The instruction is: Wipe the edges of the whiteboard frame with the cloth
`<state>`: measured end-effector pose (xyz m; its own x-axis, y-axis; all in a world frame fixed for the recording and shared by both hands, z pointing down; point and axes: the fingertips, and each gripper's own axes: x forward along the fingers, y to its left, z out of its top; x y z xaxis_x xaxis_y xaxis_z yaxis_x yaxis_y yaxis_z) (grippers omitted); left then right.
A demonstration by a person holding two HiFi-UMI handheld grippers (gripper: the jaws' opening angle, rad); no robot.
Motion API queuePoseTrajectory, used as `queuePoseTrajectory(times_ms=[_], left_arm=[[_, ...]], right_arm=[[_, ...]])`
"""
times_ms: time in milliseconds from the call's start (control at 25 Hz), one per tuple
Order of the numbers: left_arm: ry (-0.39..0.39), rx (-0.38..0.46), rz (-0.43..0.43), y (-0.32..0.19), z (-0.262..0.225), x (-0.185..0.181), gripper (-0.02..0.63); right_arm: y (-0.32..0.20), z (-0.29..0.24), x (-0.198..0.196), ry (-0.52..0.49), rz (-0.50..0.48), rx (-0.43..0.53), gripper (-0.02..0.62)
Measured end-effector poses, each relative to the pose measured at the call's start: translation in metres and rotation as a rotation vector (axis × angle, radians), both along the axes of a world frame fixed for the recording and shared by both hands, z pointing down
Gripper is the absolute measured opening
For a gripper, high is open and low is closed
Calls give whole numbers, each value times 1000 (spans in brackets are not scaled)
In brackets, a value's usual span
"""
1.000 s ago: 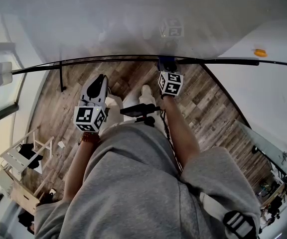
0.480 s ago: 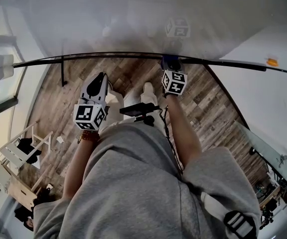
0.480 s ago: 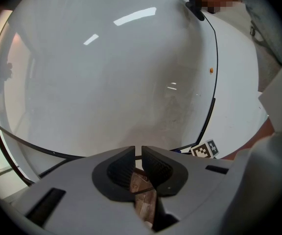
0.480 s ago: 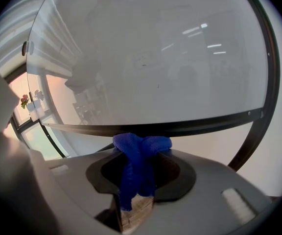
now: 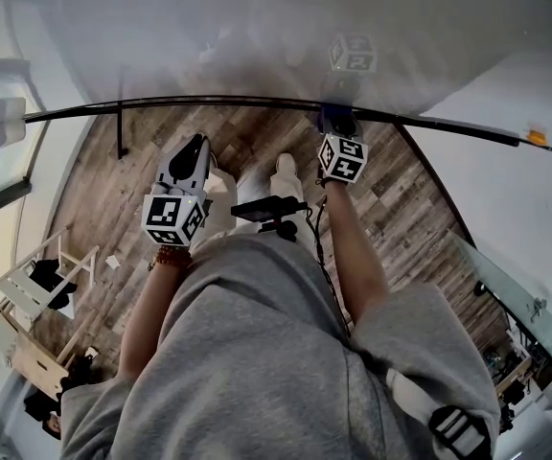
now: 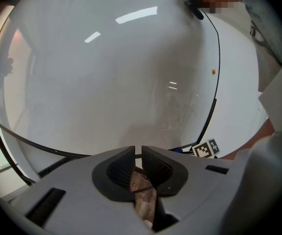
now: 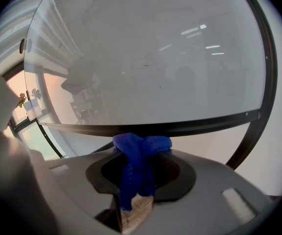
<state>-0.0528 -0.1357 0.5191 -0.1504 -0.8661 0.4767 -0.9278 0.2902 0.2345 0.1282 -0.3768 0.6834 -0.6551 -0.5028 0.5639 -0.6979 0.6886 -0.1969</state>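
Right gripper [image 7: 141,163]: clamped on blue cloth [image 7: 131,148], with the wad against the bottom edge of the whiteboard frame [image 7: 199,123] at 12 o'clock. It has shifted slightly toward 3 o'clock along that edge over the last second. Wiping is judged under way, with more edge to cover.

Left gripper [image 6: 138,161]: jaws almost together and empty, held off the whiteboard [image 6: 106,72], at 9 o'clock of the right.

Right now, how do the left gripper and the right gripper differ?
The right gripper's jaws clamp a blue cloth; the left gripper's jaws are nearly together, empty. The right gripper holds its cloth at the black bottom frame of the whiteboard; the left gripper hangs short of it, above the wooden floor. Both point toward the whiteboard.
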Motion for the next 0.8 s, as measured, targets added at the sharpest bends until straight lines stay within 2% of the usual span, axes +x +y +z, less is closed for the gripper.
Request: queuePoseTrajectory(times_ms=[360, 800], left_arm=[[14, 5, 16, -4, 2, -12, 48], [11, 13, 90, -17, -4, -19, 48]], right_arm=[[5, 0, -9, 6, -2, -1, 143], [8, 0, -15, 25, 27, -3, 143]])
